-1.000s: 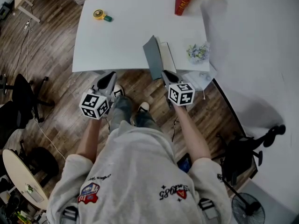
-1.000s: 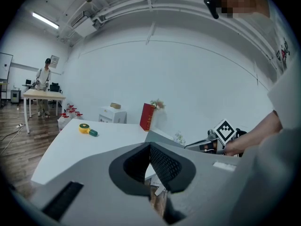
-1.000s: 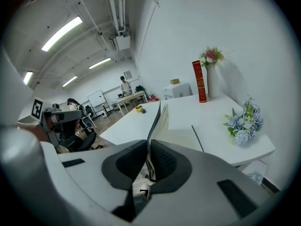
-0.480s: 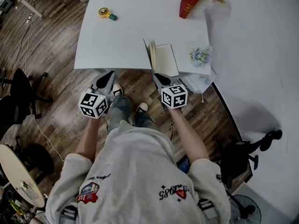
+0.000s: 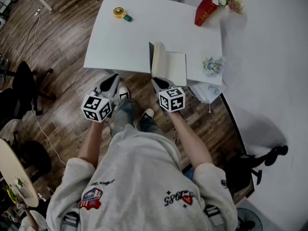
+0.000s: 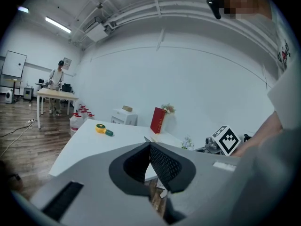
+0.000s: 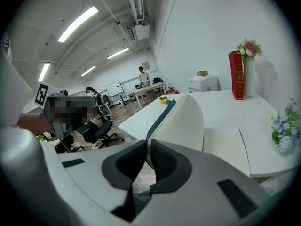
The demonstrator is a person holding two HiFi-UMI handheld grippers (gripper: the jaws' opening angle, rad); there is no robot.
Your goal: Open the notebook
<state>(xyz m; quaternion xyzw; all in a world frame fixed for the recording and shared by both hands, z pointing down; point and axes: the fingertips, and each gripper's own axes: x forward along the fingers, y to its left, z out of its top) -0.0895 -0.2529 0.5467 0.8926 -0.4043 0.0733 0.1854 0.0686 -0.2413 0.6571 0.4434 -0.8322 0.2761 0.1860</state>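
Two grippers sit by the table's near edge. The right gripper has its jaws almost together, pinching the near edge of the notebook's dark cover; the right gripper view shows that edge running in between the pads. The cover stands roughly on edge with what looks like a batch of pages, while the other pages lie flat to the right. The notebook rests at the near edge, right of centre. The left gripper hangs over the floor, well apart from the notebook, its jaws closed on nothing. A tape measure lies far left, a red book stands far right beside flowers, and a posy lies right of the notebook.
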